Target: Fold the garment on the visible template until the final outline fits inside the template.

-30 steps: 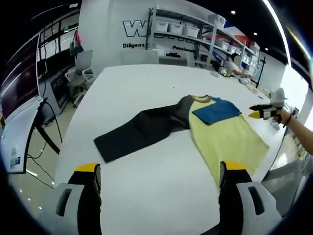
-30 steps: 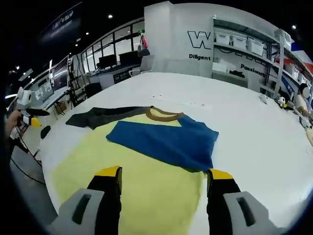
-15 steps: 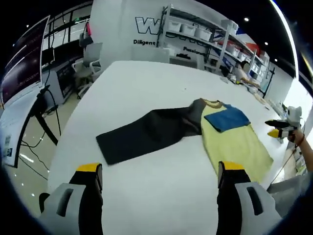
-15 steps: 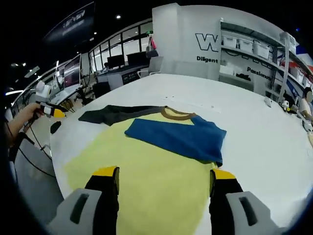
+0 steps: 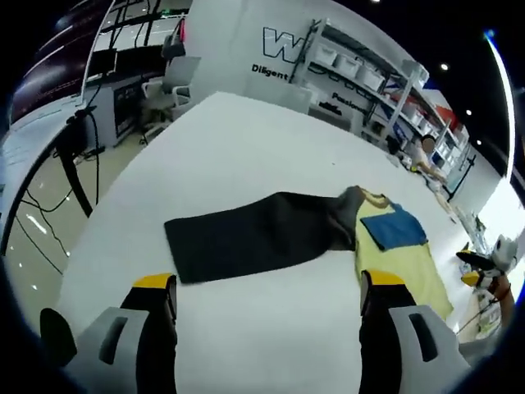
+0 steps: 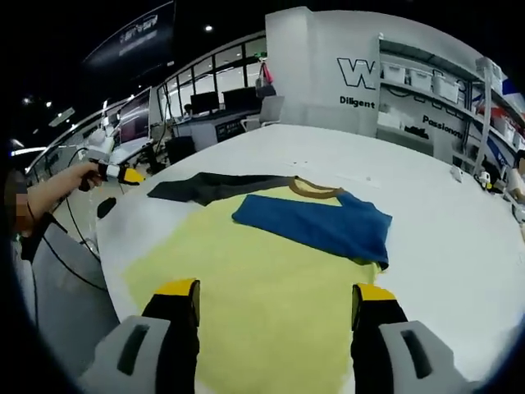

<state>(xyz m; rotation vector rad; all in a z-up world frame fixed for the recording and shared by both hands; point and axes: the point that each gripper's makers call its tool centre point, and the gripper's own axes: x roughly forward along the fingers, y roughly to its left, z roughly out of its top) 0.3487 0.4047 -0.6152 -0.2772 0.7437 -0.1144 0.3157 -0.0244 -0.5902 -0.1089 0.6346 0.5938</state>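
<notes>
A shirt lies flat on the white table (image 5: pixel 221 139). It has a yellow body (image 6: pixel 262 271), a brown collar (image 6: pixel 316 189), a blue sleeve (image 6: pixel 316 222) folded across the chest, and a long dark sleeve (image 5: pixel 254 234) stretched out sideways. My left gripper (image 5: pixel 267 283) hovers open above bare table, short of the dark sleeve. Over the yellow body (image 5: pixel 394 263), my right gripper (image 6: pixel 276 289) is open and holds nothing. In the right gripper view a hand holds the left gripper (image 6: pixel 123 173) off the table's left edge, beyond the dark sleeve (image 6: pixel 213 187). The right gripper (image 5: pixel 474 277) shows at the far right of the left gripper view.
Shelves with white bins (image 6: pixel 426 78) and a lettered wall (image 5: pixel 279 49) stand behind the table. Office chairs (image 5: pixel 168 86) and desks with monitors (image 6: pixel 197 103) lie off the table's far side. A person sits at the back (image 5: pixel 426 152). The table edge (image 6: pixel 111 271) runs close to the yellow hem.
The left gripper has drawn away from the shirt toward the dark sleeve's side, so the garment looks smaller there. The right gripper has barely shifted. The shirt has not moved.
</notes>
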